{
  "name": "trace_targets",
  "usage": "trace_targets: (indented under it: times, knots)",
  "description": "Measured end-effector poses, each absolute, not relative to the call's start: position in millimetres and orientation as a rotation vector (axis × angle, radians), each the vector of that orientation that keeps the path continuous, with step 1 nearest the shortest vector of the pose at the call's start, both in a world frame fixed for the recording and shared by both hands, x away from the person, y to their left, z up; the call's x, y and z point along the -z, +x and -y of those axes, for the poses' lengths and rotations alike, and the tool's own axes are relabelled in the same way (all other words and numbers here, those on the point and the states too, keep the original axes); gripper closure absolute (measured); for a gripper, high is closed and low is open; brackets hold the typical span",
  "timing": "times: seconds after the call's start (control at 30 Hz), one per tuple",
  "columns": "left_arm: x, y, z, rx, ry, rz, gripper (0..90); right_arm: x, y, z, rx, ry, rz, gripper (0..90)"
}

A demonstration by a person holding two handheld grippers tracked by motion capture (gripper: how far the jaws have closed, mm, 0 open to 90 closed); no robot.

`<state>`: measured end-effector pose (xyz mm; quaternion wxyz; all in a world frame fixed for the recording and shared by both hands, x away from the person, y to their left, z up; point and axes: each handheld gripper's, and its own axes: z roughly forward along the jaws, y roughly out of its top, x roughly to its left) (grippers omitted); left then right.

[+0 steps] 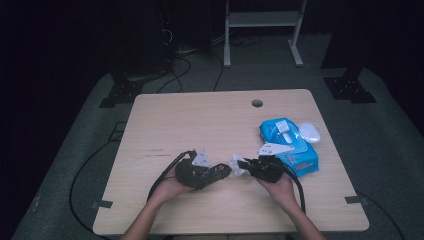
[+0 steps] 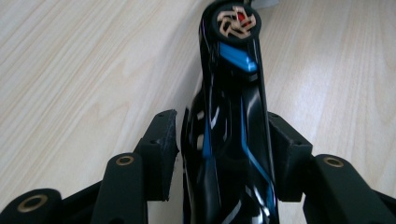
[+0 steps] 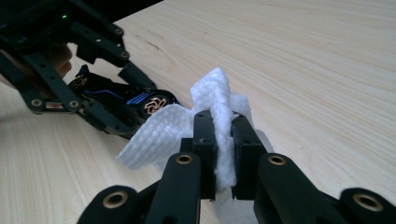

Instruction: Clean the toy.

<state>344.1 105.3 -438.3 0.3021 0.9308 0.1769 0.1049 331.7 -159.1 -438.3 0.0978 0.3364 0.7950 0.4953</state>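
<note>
Nothing here reads cleanly for you. The blue wipes pack (image 1: 295,150), right of centre in the high view, carries red and white print on its front, too small and blurred to make out. There's a faint dark line of marking on the table (image 1: 158,151), left of centre, equally unreadable. The toy car (image 2: 229,121) shows stripes and a wheel pattern, no letters.

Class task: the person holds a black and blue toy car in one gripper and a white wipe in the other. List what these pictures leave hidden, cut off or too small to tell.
- Black and blue toy car: left gripper view, rear cut off by the bottom edge.
- White textured wipe: right gripper view, the right gripper fingers cover its pinched middle.
- Blue wipes pack: high view, print too small to read.
- Left gripper: high view, too dark to show its grip on the car.
</note>
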Motion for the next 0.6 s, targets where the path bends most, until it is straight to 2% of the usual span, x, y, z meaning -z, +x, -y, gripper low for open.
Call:
trace_targets:
  times: [0.13,0.33,0.47,0.6]
  knots:
    - [437.7,349.6,-96.6,-0.261,2.536,-0.476,47.5,439.8,331.6,157.1,-1.463,0.986,-2.374,82.2]
    - [434.5,353.4,-84.8,-0.247,2.574,-0.472,49.7,442.9,332.3,154.8,-1.469,0.988,-2.399,82.2]
    - [433.9,353.9,-77.7,-0.266,2.602,-0.451,56.8,445.5,333.9,155.8,-1.487,1.007,-2.405,82.2]
    - [432.9,351.8,-77.7,-0.262,2.598,-0.421,57.6,445.6,335.3,159.2,-1.503,1.026,-2.395,82.2]
